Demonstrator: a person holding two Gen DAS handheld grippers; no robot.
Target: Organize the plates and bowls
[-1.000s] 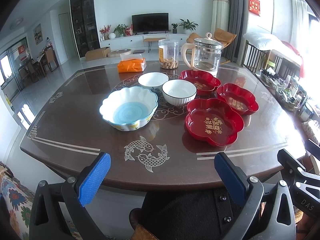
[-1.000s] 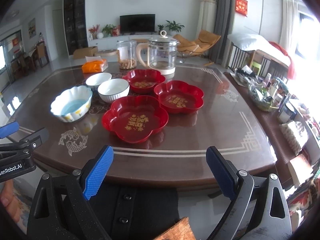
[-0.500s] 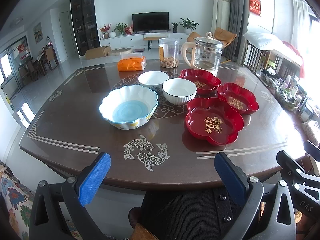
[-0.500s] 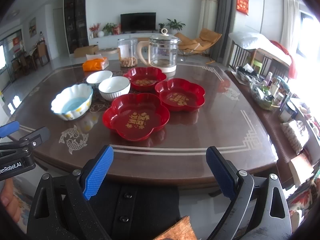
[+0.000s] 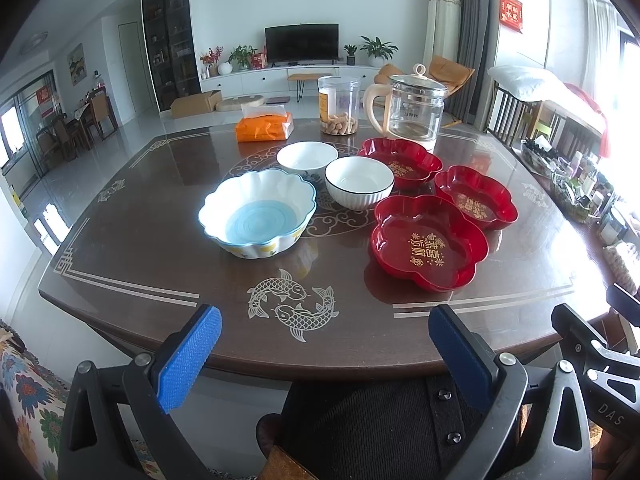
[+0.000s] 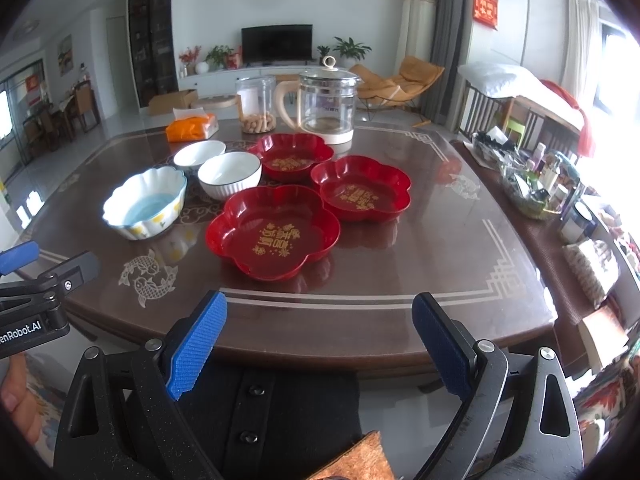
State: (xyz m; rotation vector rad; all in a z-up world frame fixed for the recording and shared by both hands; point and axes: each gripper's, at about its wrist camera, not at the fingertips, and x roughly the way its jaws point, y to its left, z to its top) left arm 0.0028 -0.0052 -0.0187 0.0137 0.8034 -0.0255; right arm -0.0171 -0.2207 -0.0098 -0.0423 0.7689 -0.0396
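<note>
While both grippers' jaws hang spread and empty, nothing is stacked: three red plates (image 6: pixel 272 232) and three bowls (image 5: pixel 258 212) sit separately from 10 to 2 o'clock on the tabletop (image 5: pixel 160 280).

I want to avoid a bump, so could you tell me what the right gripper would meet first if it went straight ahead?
Probably the nearest red plate. The right gripper, jaws open, points over the table edge at it; depth is unclear, so it might pass above.

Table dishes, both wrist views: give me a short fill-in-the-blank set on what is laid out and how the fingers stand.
1. The red plates on the table number ____.
2. The scalloped bowl has a ____ inside.
3. Both the left gripper and the right gripper hold their fingers ____.

Missing words: three; blue; open
</note>
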